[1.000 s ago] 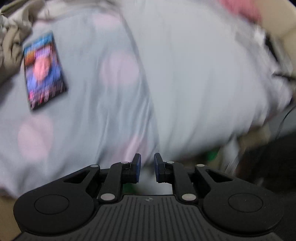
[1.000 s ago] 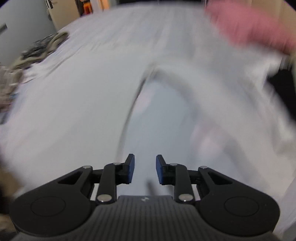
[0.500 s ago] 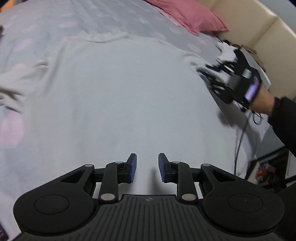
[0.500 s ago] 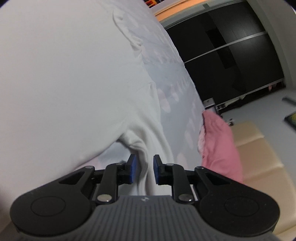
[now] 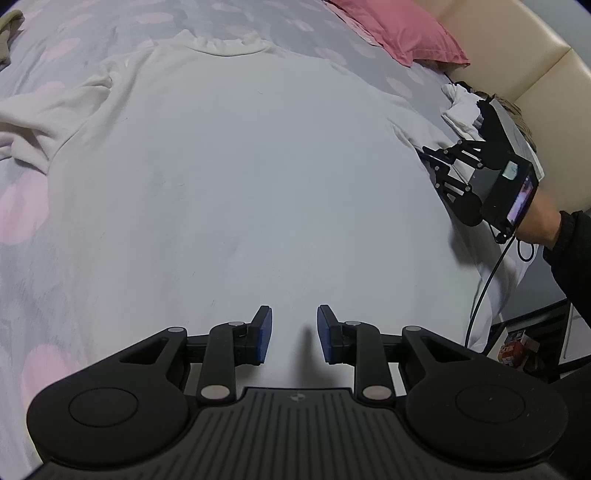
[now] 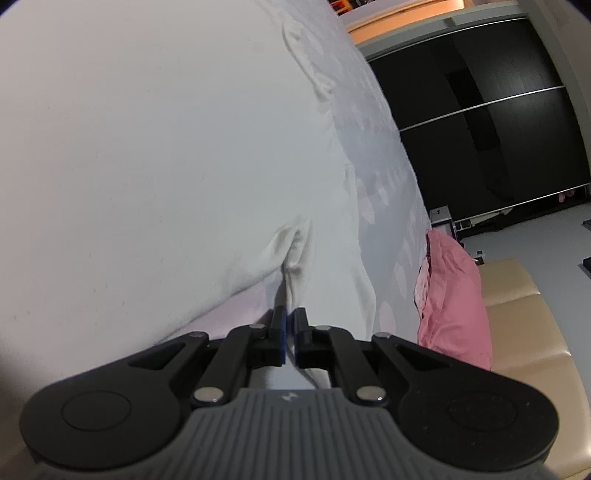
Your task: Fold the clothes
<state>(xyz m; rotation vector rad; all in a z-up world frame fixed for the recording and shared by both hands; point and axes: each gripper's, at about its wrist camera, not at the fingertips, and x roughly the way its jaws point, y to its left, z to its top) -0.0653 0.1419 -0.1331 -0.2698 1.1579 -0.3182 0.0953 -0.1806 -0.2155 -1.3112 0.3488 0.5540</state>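
1. The white shirt (image 5: 236,177) lies spread flat on the spotted bedsheet (image 5: 33,236), collar toward the pink pillow (image 5: 399,29).
2. The left gripper (image 5: 291,334) hovers tilted down over the hem, its jaws parted with nothing between them.
3. The right gripper (image 6: 290,334), rolled sideways at the shirt's far edge near the sleeve, has just closed; its pads sit nearly together, pinching a fold of the shirt.
4. The beige headboard (image 6: 517,306) lies just beyond.

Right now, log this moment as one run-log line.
stage: sleeve fold start | white shirt: spread flat on bed | right gripper: just closed on sleeve | left gripper: open above shirt's lower part
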